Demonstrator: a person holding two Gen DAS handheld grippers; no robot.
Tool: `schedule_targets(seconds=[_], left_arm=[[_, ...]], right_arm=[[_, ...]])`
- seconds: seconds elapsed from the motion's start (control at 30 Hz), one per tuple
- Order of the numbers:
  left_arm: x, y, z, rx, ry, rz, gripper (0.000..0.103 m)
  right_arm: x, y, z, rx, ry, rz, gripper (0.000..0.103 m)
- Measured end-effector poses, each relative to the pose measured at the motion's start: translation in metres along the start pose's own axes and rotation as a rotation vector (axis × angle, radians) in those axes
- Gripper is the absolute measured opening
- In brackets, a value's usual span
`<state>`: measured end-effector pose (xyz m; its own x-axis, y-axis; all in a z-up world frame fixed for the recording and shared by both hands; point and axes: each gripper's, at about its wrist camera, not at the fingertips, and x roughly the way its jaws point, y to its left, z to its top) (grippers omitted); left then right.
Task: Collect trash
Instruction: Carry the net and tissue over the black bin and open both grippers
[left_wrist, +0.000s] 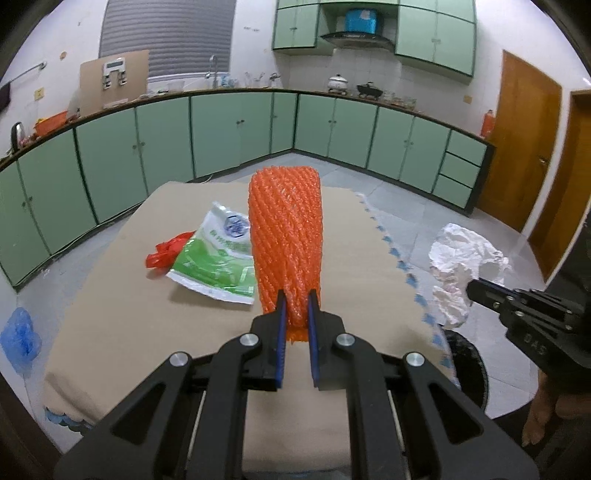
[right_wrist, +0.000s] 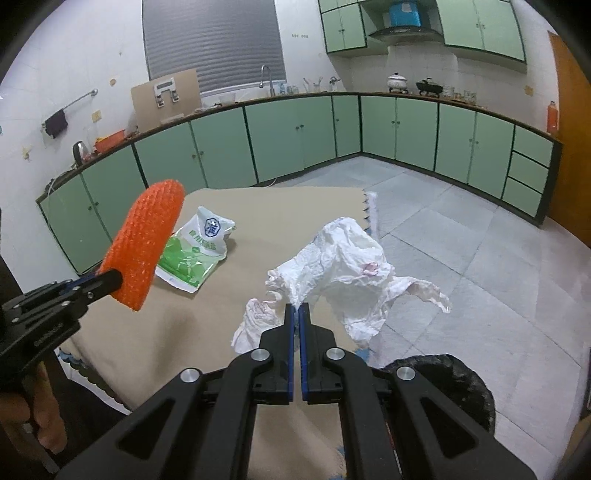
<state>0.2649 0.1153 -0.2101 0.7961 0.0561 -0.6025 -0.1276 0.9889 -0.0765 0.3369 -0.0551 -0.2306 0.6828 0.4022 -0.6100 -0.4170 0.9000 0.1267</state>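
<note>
Left wrist view looks along the left tool (left_wrist: 295, 295), whose blue-padded fingers are pinched narrowly on the lower end of an orange foam net sleeve (left_wrist: 284, 236). The sleeve stands up and away from the fingers, lifted clear above the bench (left_wrist: 122, 295), which is covered with a tan cloth. On that cloth, behind and to the left of the sleeve, lies a green and white plastic bag (left_wrist: 218, 262), and a small red plastic scrap (left_wrist: 164, 253) touches its left edge. A blue plastic lump (left_wrist: 20, 338) shows at the far left, possibly on the floor, though the edge distortion makes that hard to judge.

Right wrist view shows the right tool (right_wrist: 296, 308) with its fingers almost fully together, clamped on a crumpled white tissue wad (right_wrist: 343, 262) that hangs in the air over the right edge of the bench. Part of the wad droops to the left of the fingers. Below and to the right sits a dark round bin (right_wrist: 461, 373) lined with a black bag, just beside the bench. A hand (right_wrist: 40, 417) grips the left tool's handle at the lower left.
</note>
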Motion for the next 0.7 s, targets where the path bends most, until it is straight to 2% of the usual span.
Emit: schedule_targets(seconds=[0.7], left_arm=[[-0.051,-0.089,-0.004,0.146,-0.064,-0.133,0.009]], right_arm=[[-0.079,-0.052,-0.018,0.084,-0.077,-0.106,0.002]])
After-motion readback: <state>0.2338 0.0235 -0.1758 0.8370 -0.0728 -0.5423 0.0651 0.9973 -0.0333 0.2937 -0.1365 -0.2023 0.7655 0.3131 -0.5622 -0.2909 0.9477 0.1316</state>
